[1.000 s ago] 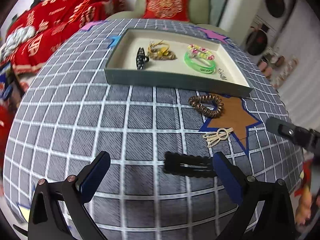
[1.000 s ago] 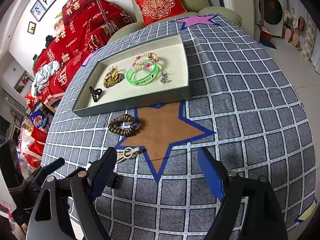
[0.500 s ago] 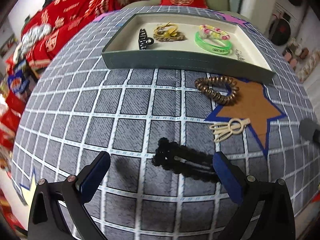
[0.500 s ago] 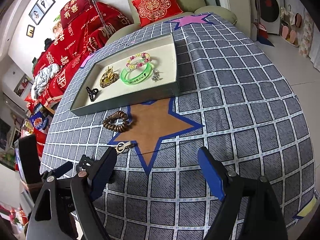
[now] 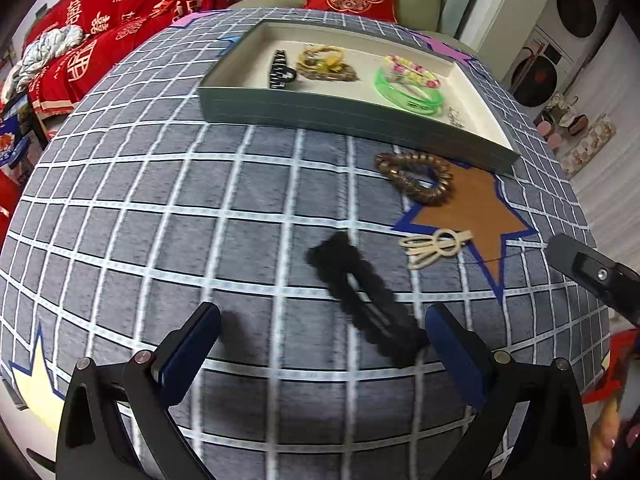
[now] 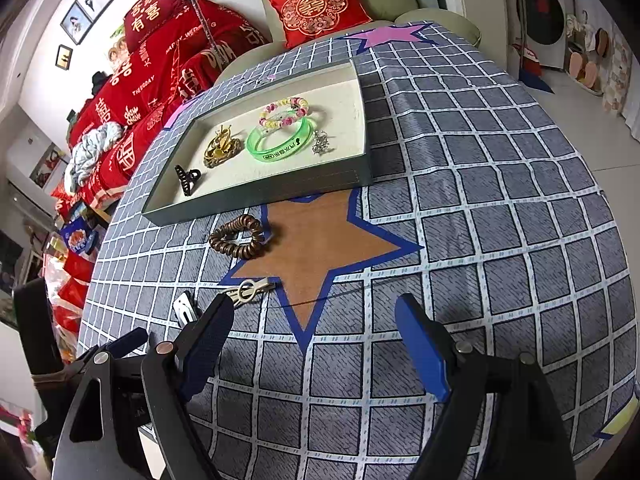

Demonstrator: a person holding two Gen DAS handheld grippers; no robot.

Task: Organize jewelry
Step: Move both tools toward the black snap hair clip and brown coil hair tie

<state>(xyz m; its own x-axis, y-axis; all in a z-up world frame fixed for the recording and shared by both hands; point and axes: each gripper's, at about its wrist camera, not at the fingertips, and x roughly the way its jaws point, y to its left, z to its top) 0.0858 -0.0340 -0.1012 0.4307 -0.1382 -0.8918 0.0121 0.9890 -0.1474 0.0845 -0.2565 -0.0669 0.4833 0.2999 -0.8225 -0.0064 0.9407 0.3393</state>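
Observation:
A black scalloped hair clip (image 5: 366, 300) lies on the grey checked cloth just ahead of my open, empty left gripper (image 5: 320, 356); its near end sits close to the right finger. A brown spiral hair tie (image 5: 416, 178) and a cream hair clip (image 5: 434, 246) lie by the brown star patch (image 5: 476, 216). The grey tray (image 5: 340, 114) holds a black claw clip (image 5: 280, 70), gold jewelry, a green bangle (image 5: 408, 92) and a bead bracelet. My right gripper (image 6: 312, 344) is open and empty over the star's lower point (image 6: 304, 316); the spiral tie (image 6: 238, 238) and cream clip (image 6: 248, 290) lie ahead on its left.
The left gripper (image 6: 120, 344) shows at the lower left of the right wrist view. The right gripper's finger (image 5: 592, 272) shows at the right edge of the left wrist view. Red bedding (image 6: 160, 76) and a sofa cushion (image 6: 318, 6) lie beyond the table. A washing machine (image 6: 540, 12) stands far right.
My left gripper has swung and closed in on the black hair clip, which now lies diagonally between the fingers. The right gripper has drifted slightly; both stay open.

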